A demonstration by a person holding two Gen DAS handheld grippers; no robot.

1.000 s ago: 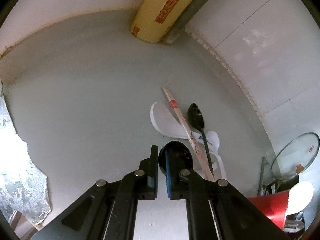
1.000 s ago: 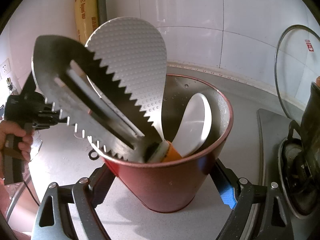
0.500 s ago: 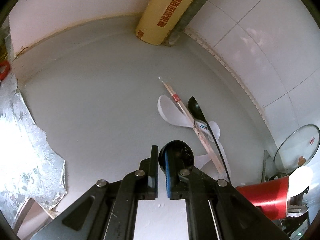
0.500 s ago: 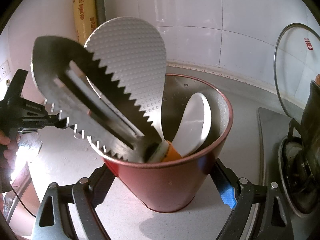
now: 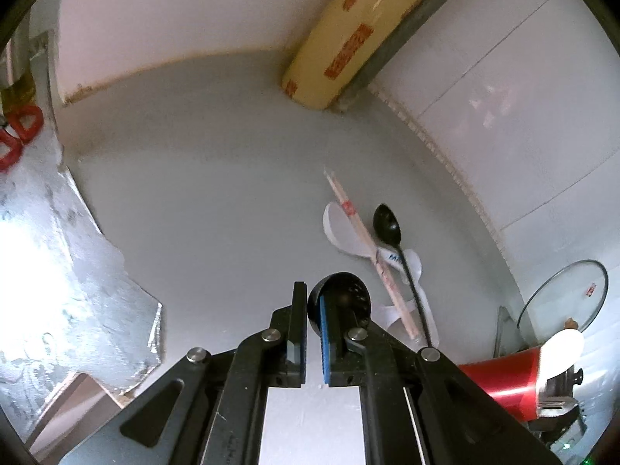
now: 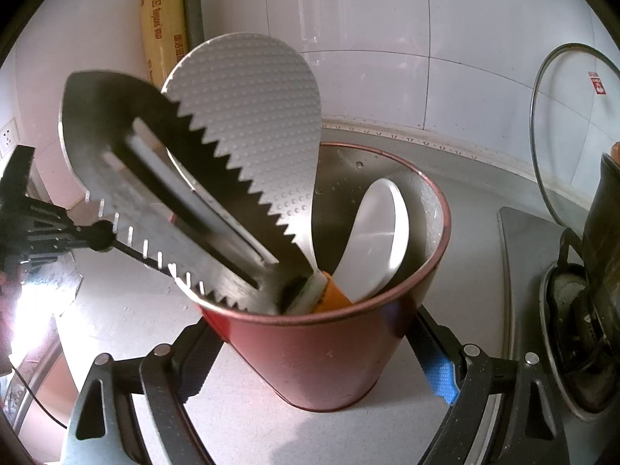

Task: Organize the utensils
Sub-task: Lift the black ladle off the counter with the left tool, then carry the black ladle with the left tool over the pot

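White tiled wall, grey countertop

Cling-film roll (upright), glass lid

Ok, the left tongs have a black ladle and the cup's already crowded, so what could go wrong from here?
The spatula leans out of the cup toward the left tongs; the ladle could knock it or tip the cup, though the right tongs grip it. On the counter, chopsticks lie across a scoop beside a spoon; lifting one may drag the others.

Ladle handle hidden between fingers
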